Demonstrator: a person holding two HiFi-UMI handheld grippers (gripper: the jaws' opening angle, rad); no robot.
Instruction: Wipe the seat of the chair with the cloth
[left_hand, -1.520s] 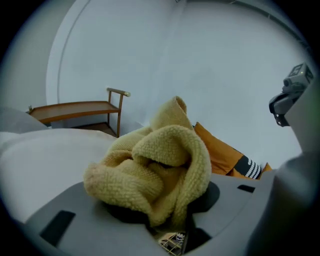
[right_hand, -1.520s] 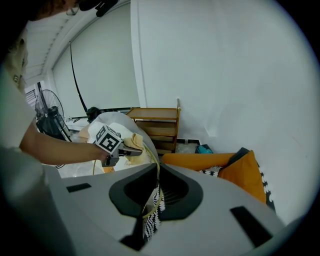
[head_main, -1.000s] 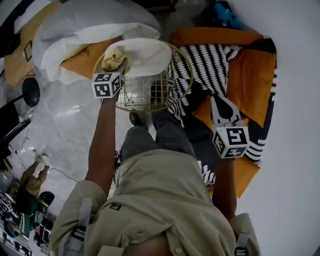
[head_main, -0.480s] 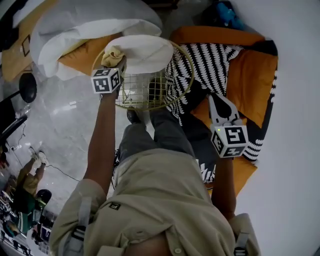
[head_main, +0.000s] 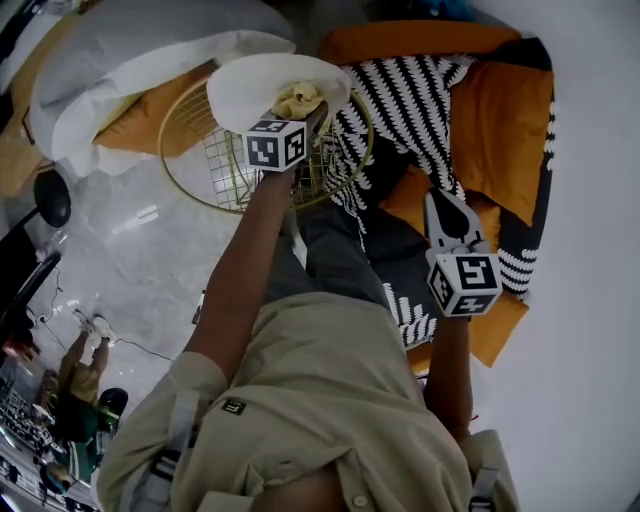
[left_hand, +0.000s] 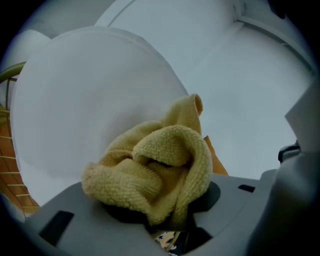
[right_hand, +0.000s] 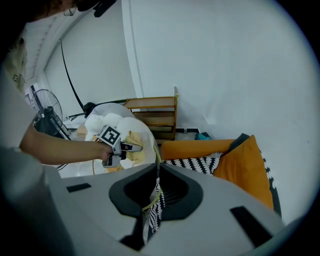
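Left gripper (head_main: 303, 120): jaws clamped on the yellow cloth (left_hand: 155, 175), which is bunched into a wad that bulges out past the jaw tips. The cloth sits over the chair's white seat cushion (head_main: 250, 85), toward the cushion's right edge in the head view. It looks pressed onto the cushion, but contact isn't clear from either angle. The cushion lies inside the gold wire chair frame (head_main: 190, 165).

Right gripper (right_hand: 157, 167): jaws closed tip to tip, nothing gripped. It hangs off to the person's right, well apart from the chair, over the black-and-white zigzag fabric (head_main: 420, 100) and the orange cushion (head_main: 500, 110). Through the slot behind its jaw tips only the zigzag fabric and a bit of gold wire show.
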